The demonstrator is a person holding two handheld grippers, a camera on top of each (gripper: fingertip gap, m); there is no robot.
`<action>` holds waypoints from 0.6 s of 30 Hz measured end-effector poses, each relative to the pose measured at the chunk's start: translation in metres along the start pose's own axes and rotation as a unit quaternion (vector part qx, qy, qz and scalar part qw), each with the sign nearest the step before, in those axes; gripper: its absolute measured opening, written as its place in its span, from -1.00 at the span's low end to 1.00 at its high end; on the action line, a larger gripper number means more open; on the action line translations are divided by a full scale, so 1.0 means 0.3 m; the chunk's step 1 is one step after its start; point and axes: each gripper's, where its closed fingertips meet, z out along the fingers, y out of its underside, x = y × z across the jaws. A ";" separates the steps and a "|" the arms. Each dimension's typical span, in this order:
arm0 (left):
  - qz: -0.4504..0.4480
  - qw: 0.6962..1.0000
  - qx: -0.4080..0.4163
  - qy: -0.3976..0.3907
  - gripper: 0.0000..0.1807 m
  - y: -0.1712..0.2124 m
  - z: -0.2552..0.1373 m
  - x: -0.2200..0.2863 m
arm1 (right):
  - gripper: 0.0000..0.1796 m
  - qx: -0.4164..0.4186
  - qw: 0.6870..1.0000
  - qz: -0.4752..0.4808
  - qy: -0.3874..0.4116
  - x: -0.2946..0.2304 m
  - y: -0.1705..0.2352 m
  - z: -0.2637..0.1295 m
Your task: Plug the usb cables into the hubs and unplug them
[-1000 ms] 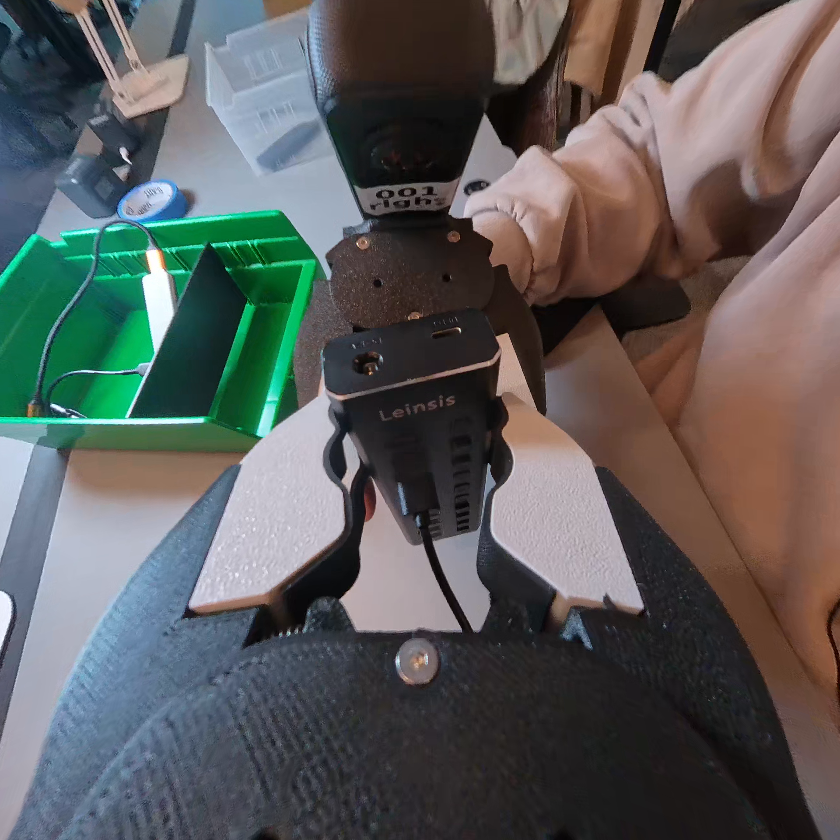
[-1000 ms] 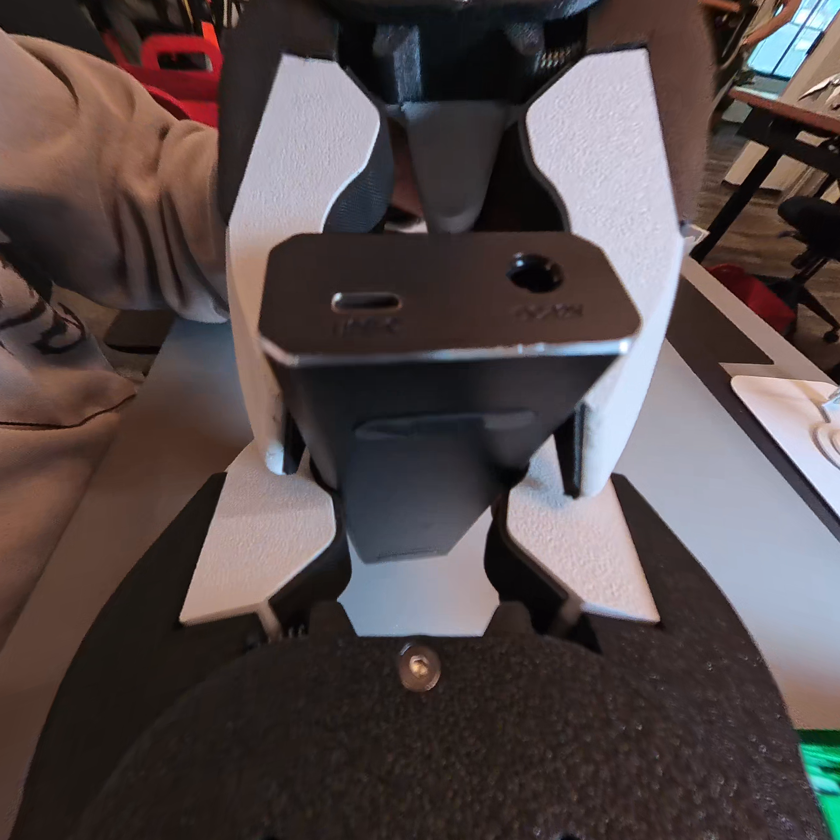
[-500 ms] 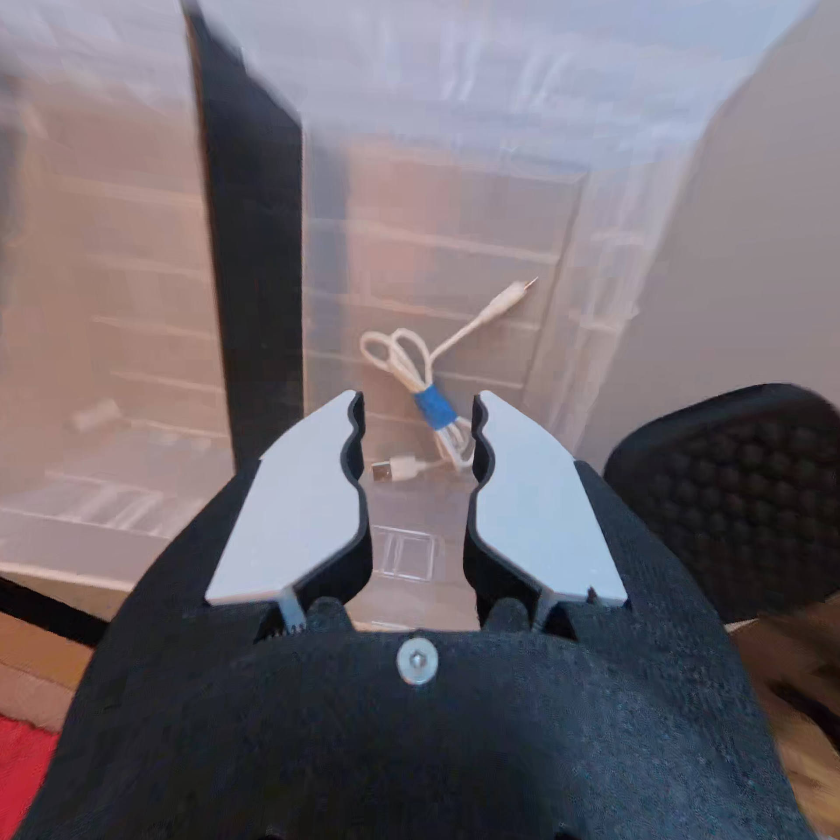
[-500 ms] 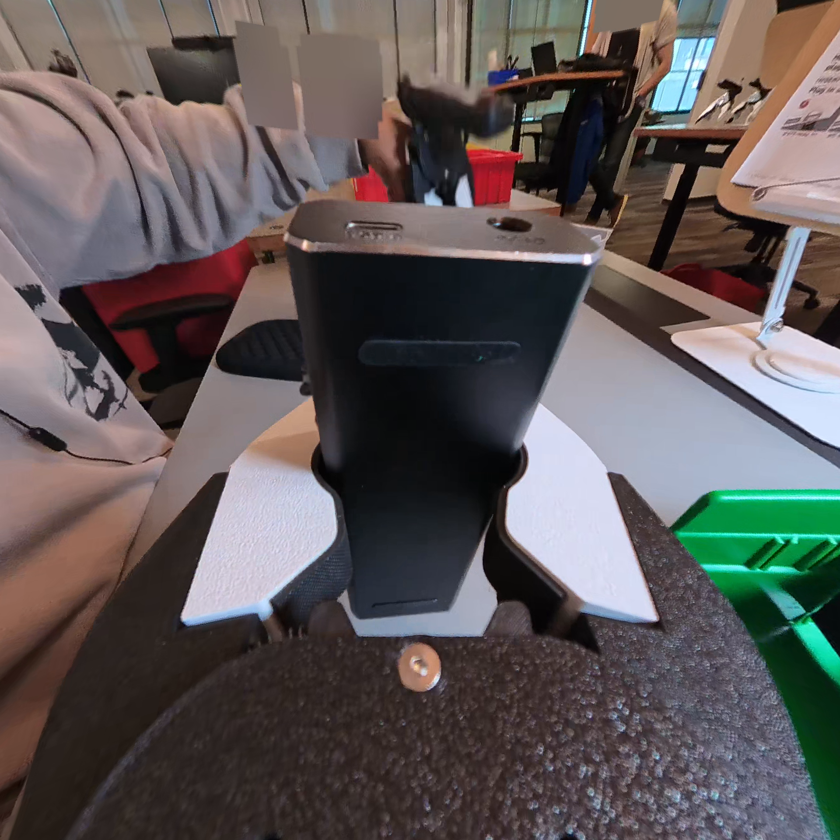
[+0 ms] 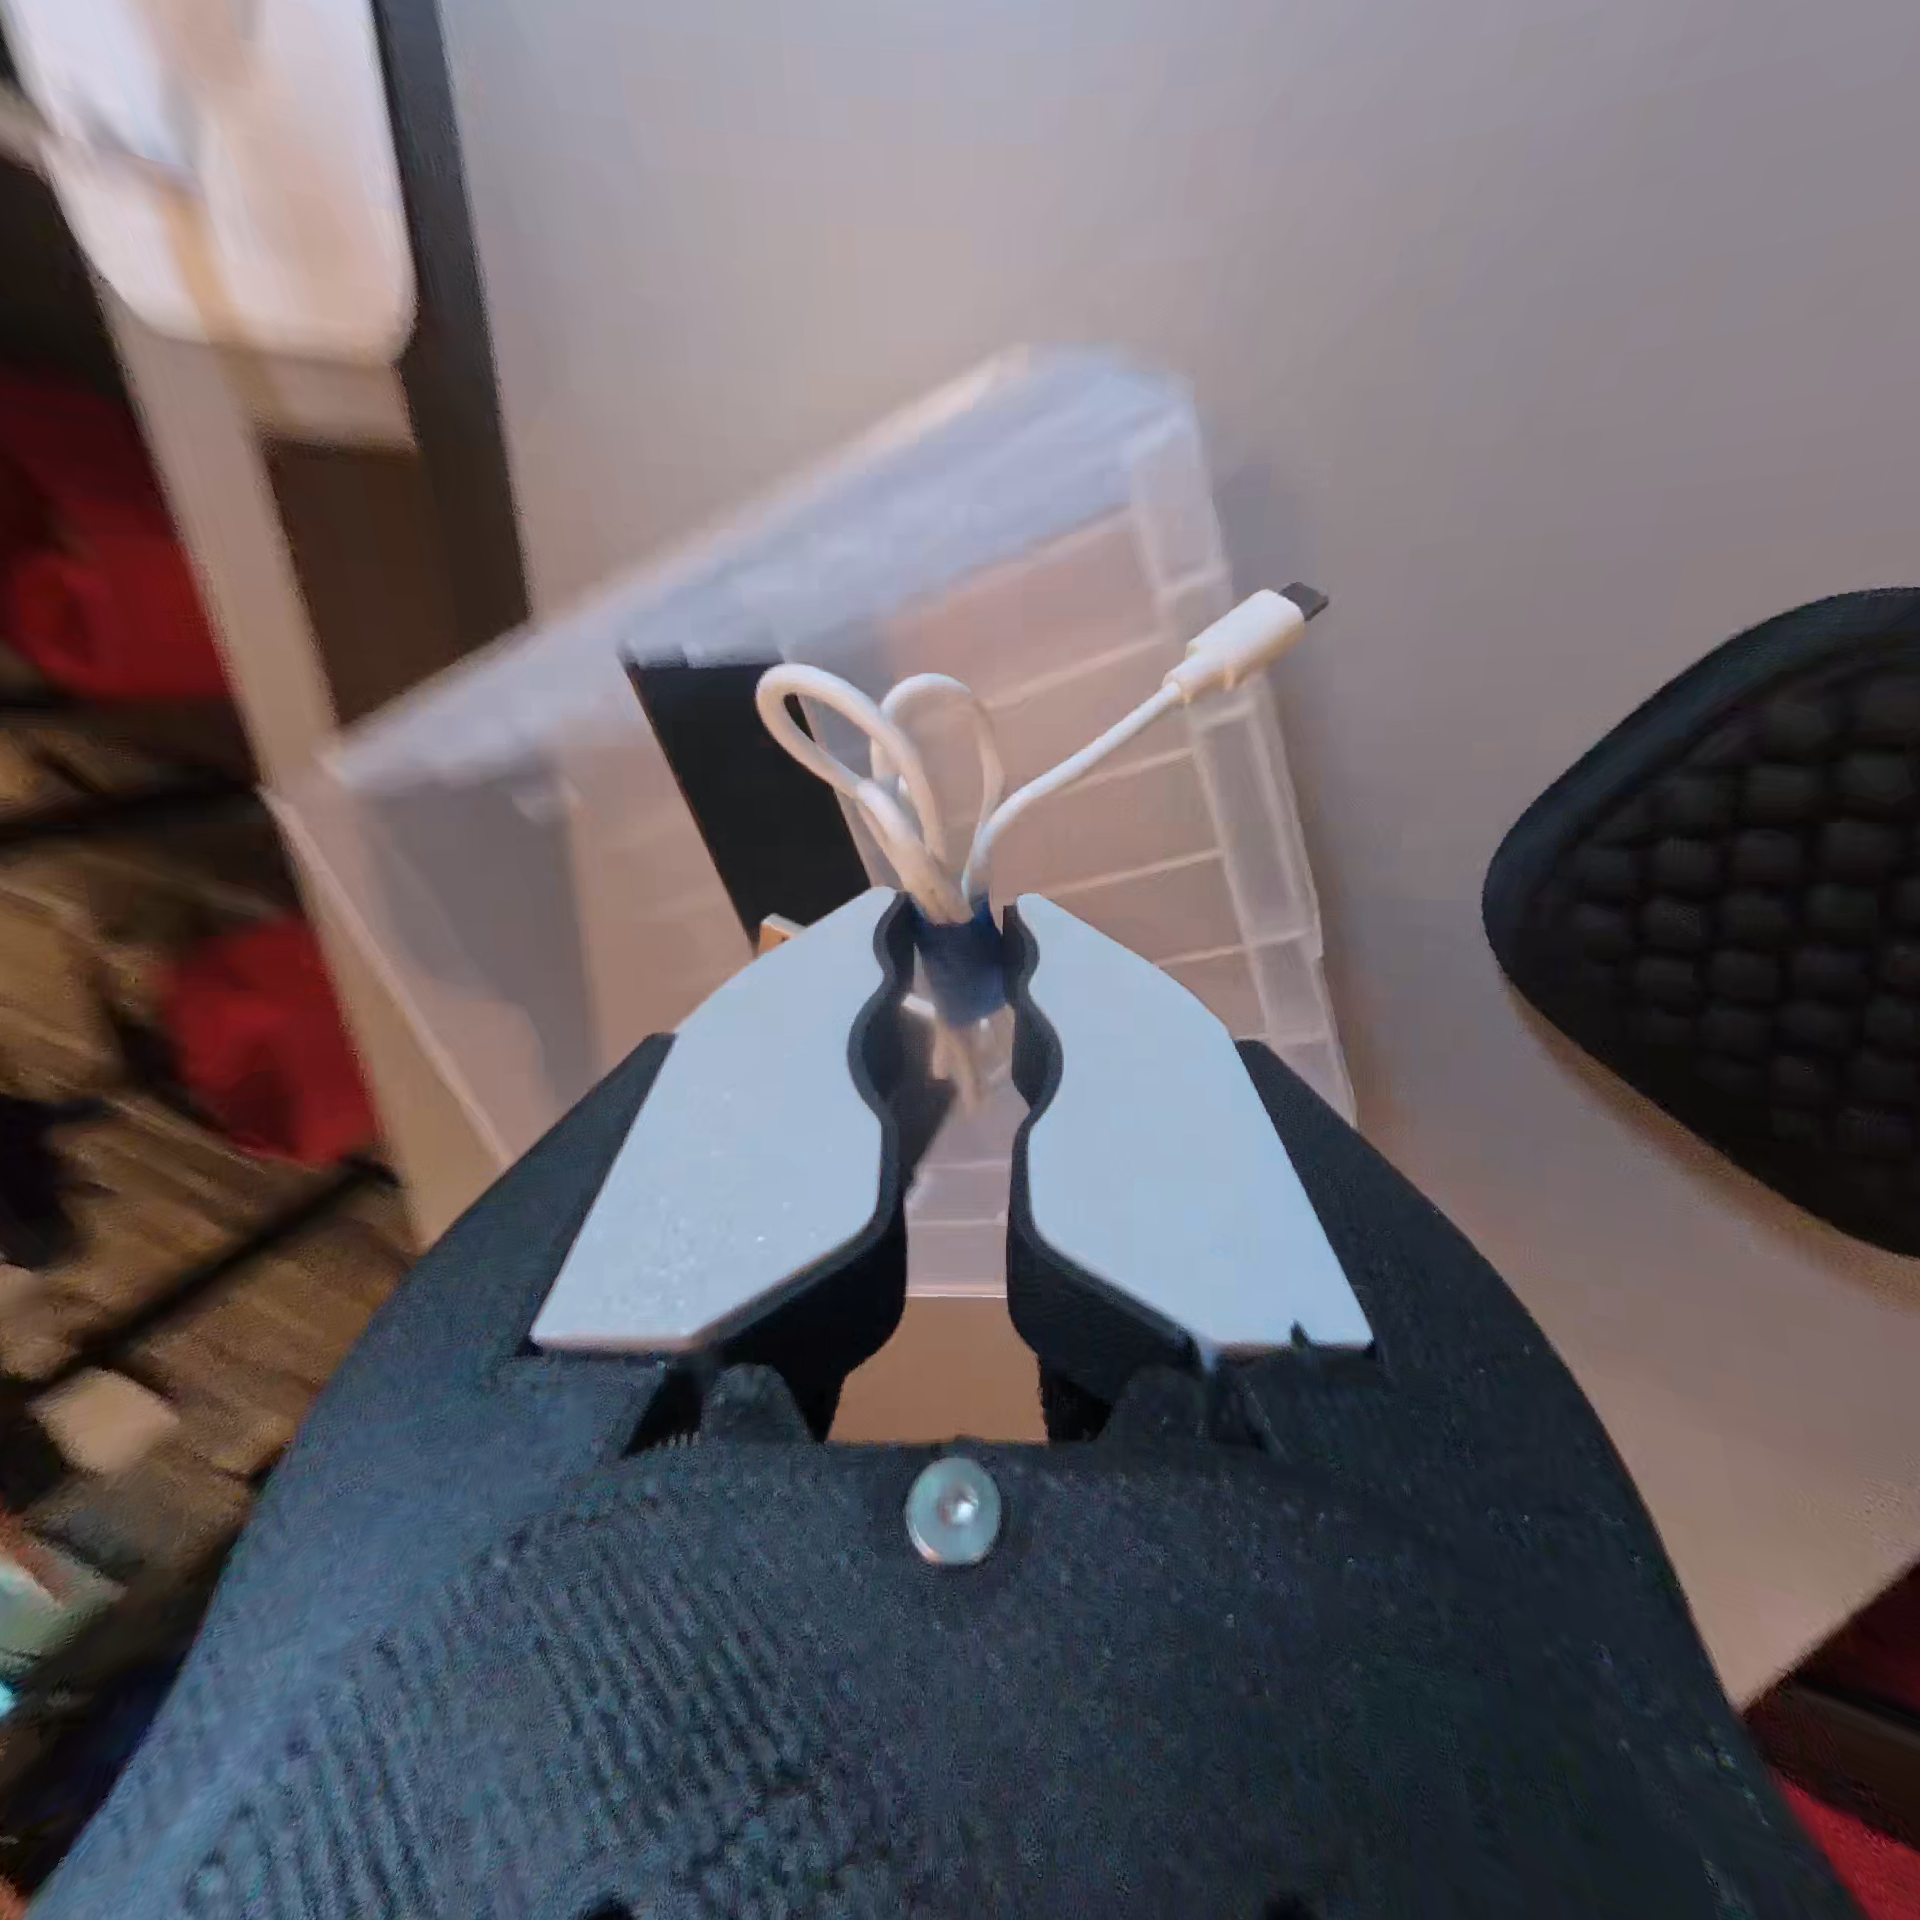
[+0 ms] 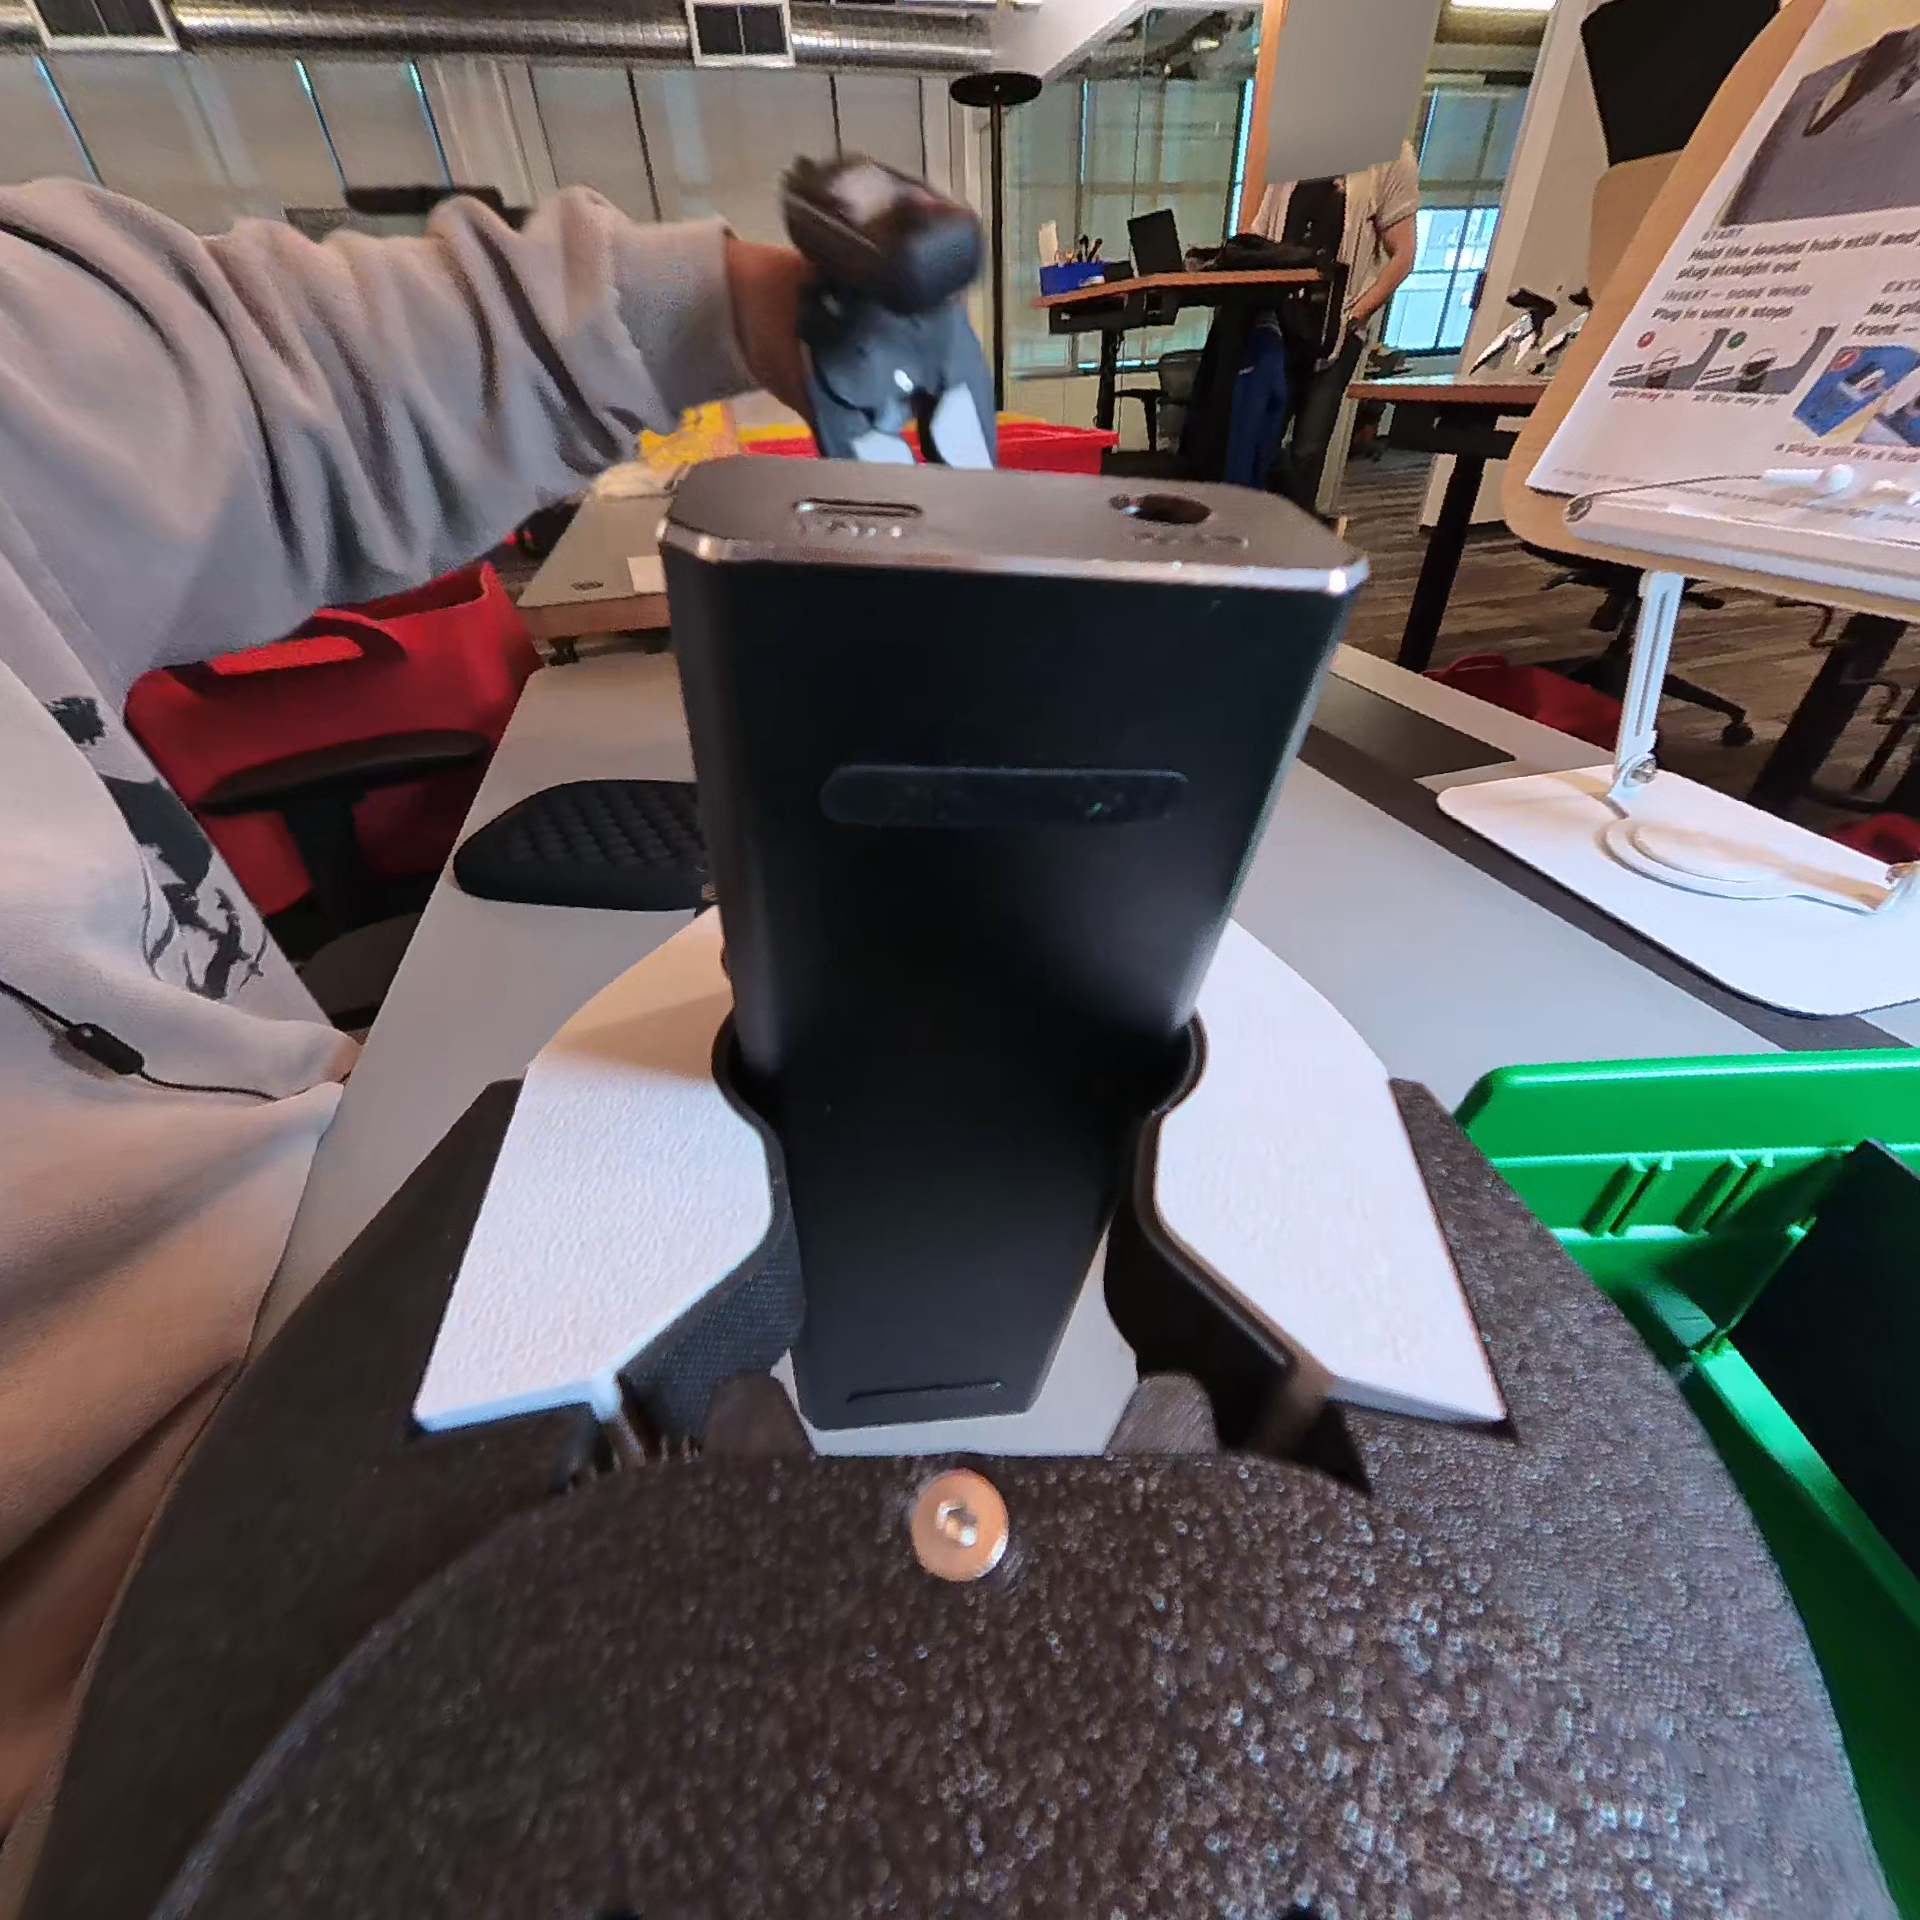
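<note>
Our left hand-held gripper (image 5: pixel 954 961) is pinched narrow on a small white USB cable coiled and bound by a blue band (image 5: pixel 940 821), gripping it at the band so the loops stand up past the fingertips and the free connector (image 5: pixel 1252 634) juts up and to the right. Our right hand-held gripper (image 6: pixel 961 1049) is clamped on a tall black rectangular metal hub (image 6: pixel 1003 821), held upright with its long axis running away from the camera and its end face, with a slot port and a round socket, turned up and away. In the right wrist view the left hand-held gripper sits beyond the hub and to its left, raised at the end of a grey sleeve (image 6: pixel 343 353), so the cable must travel back toward us and its connector turn to face a port. Behind the cable lies a clear plastic bin (image 5: pixel 1081 727) on the pale grey surface (image 5: pixel 1558 364), with a black textured pad (image 5: pixel 1745 894) to the right and a green plastic bin (image 6: pixel 1704 1195) beside the hub. Half a second ago the left fingers were spread above the cable lying in the clear bin; now they have closed on it and lifted it, while the hub stays held as before.
</note>
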 end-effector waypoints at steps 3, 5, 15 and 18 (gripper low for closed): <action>0.142 0.987 0.066 -0.029 -0.81 -0.186 -0.111 0.128 | -0.19 0.009 1.000 0.007 0.007 0.013 -0.009 -0.006; 0.232 0.967 0.107 -0.015 -0.81 -0.295 -0.093 0.272 | -0.19 0.012 1.000 0.011 0.013 0.024 -0.009 -0.010; 0.375 0.911 0.166 0.042 -0.68 -0.457 0.186 0.613 | -0.19 -0.008 0.998 0.026 0.048 0.082 0.040 -0.017; 0.254 0.940 0.186 0.134 -0.53 -0.441 0.151 0.609 | -0.19 -0.010 0.998 0.027 0.047 0.084 0.043 -0.017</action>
